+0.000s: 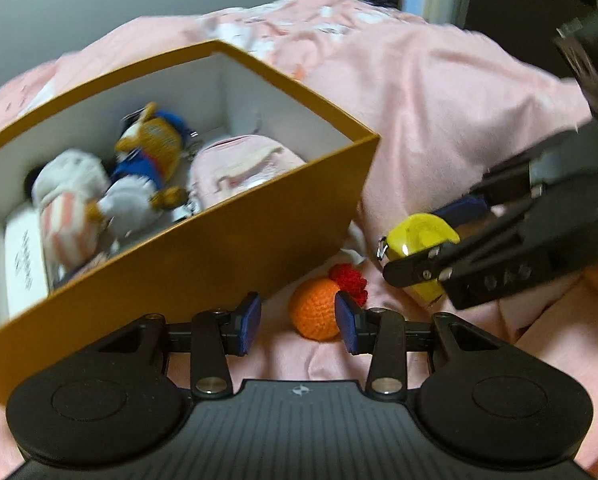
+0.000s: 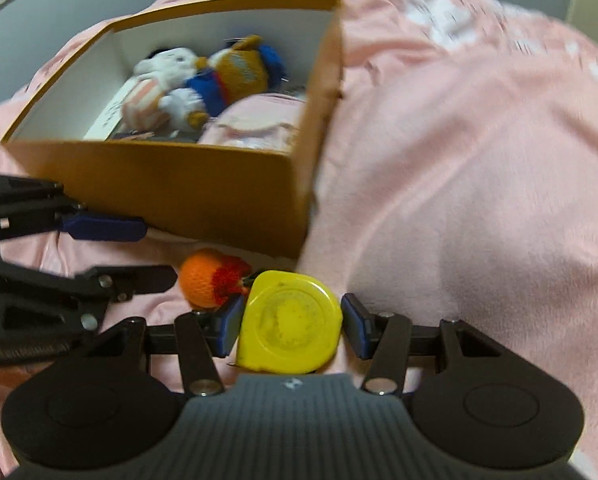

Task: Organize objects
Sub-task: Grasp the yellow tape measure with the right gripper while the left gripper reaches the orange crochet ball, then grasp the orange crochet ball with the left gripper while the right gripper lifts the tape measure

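Note:
My right gripper (image 2: 293, 326) is shut on a yellow tape measure (image 2: 291, 320), its blue pads against both sides; in the left wrist view this right gripper (image 1: 431, 240) holds the tape measure (image 1: 415, 236) just above the blanket. An orange crocheted ball (image 1: 315, 314) with a red tuft lies on the blanket beside the box. My left gripper (image 1: 299, 322) stands open over it, the ball just beyond its right pad and not gripped. The right wrist view shows the left gripper (image 2: 155, 252) to the left of the ball (image 2: 201, 280).
An orange-brown open box (image 1: 219, 260) (image 2: 179, 184) sits on a rumpled pink blanket (image 1: 439, 100). It holds a duck plush (image 1: 151, 148), a white plush (image 1: 67, 184), a pink pouch (image 1: 243, 164) and a white card (image 1: 23, 264). Bare blanket (image 2: 479, 160) spreads right of the box.

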### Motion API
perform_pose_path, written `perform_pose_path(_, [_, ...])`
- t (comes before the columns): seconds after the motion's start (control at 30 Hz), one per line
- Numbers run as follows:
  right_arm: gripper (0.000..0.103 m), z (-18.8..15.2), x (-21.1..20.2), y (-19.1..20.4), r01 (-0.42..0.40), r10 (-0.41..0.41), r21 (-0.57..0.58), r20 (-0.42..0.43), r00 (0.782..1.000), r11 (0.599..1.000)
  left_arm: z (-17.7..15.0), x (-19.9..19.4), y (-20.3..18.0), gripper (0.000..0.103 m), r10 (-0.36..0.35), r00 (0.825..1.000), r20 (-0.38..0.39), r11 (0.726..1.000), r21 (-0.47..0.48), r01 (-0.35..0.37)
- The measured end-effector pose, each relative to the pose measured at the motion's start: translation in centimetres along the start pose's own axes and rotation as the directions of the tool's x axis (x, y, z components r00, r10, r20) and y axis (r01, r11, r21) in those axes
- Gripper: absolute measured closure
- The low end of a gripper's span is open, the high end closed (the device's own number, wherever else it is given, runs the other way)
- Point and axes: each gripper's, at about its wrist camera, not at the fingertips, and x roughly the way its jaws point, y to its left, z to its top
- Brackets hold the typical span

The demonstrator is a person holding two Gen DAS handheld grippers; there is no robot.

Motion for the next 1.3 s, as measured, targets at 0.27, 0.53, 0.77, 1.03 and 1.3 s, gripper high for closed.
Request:
perform_pose_path(0.27, [0.048, 0.0, 0.9, -0.8, -0.035, 0.036, 0.043, -0.018, 0.999, 0.998, 0.0, 2.5, -1.6, 0.055, -0.032, 0.999, -0.039, 0.991, 0.132, 0.037])
perform_pose_path(0.53, [0.048, 0.1, 1.9, -0.6, -0.030, 0.031, 0.034, -0.035, 0.999, 0.999, -0.7, 3.5, -2.2, 0.058, -0.009, 0.999, -0.044, 0.991, 0.134, 0.015])
perform_pose_path(0.77, [0.048, 0.4, 0.5, 0.2, -0.040, 0.040, 0.014, -0.017, 0.999, 0.999, -1.0, -0.3, -0.9, 0.058, -0.076, 0.997, -0.025, 0.997, 0.000, 0.076])
perform_pose_path(1.03, [0.048, 2.1, -5.1, 2.1, -0.055, 0.067, -0.131, 0.086, 0.994, 0.990, 0.2, -7.4, 0.6, 0.058, -0.129, 0.983, 0.129, 0.979, -0.143, 0.147])
perform_pose_path(1.3, [0.048, 6.8, -6.6, 4.3, 0.013, 0.057, -0.360, 0.183, 0.982, 0.933, 5.6, -8.3, 5.1, 0.058, -0.011, 0.986, 0.168, 0.971, -0.235, 0.051])
